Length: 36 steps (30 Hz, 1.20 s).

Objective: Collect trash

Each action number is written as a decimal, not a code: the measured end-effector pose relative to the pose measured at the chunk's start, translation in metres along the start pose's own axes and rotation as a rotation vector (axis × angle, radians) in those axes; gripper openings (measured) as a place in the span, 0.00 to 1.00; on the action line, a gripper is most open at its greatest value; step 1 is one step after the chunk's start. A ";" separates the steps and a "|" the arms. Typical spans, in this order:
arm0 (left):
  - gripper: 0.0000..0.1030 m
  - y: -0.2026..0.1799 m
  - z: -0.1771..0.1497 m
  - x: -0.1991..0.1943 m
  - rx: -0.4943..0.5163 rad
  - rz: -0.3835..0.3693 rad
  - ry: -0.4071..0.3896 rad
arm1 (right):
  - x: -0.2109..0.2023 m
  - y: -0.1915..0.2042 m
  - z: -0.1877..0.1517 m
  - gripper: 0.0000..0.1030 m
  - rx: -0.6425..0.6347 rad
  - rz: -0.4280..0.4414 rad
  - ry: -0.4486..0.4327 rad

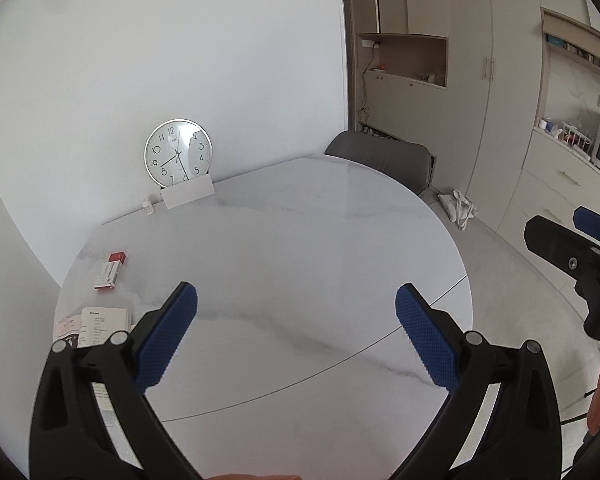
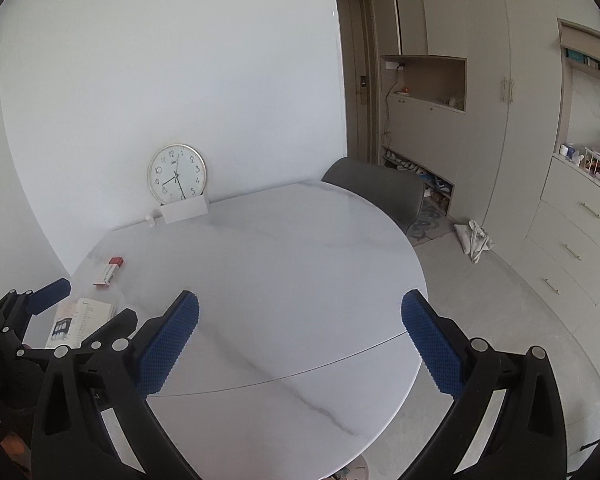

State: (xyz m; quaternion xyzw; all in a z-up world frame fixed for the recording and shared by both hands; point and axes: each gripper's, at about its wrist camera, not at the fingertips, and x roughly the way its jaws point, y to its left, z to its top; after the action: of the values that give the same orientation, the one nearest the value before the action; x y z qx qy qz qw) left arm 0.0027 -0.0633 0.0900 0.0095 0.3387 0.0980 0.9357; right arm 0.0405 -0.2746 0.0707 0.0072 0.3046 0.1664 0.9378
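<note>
A round white marble table (image 1: pixel 300 248) fills both views. On its left side lie a small red-and-white box (image 1: pixel 110 270), also in the right wrist view (image 2: pixel 109 271), and printed paper leaflets (image 1: pixel 96 326) (image 2: pixel 82 320) inside a clear wrapper. My left gripper (image 1: pixel 296 336) is open and empty above the table's near middle, right of the leaflets. My right gripper (image 2: pixel 300 340) is open and empty over the table's near right part. The right gripper shows at the left wrist view's right edge (image 1: pixel 572 248); the left gripper shows at the right wrist view's left (image 2: pixel 72 320).
A wall clock (image 1: pixel 178 152) leans on the wall behind a white card (image 1: pixel 188 196), with a tiny bottle (image 1: pixel 148 208) beside it. A grey chair (image 1: pixel 384 160) stands behind the table. Cabinets (image 2: pixel 480 120) and a white bag on the floor (image 2: pixel 474 240) lie to the right.
</note>
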 end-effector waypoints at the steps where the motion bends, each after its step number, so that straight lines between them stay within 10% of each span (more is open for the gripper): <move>1: 0.93 0.004 0.002 0.003 0.000 -0.005 0.001 | 0.002 0.002 0.000 0.98 0.002 -0.003 0.001; 36: 0.93 0.023 0.013 0.031 0.014 -0.066 0.034 | 0.019 0.024 0.015 0.98 -0.003 -0.056 0.030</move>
State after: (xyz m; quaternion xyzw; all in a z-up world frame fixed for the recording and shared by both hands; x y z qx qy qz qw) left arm 0.0302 -0.0346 0.0819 0.0033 0.3555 0.0648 0.9324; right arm 0.0560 -0.2448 0.0754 -0.0052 0.3185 0.1405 0.9374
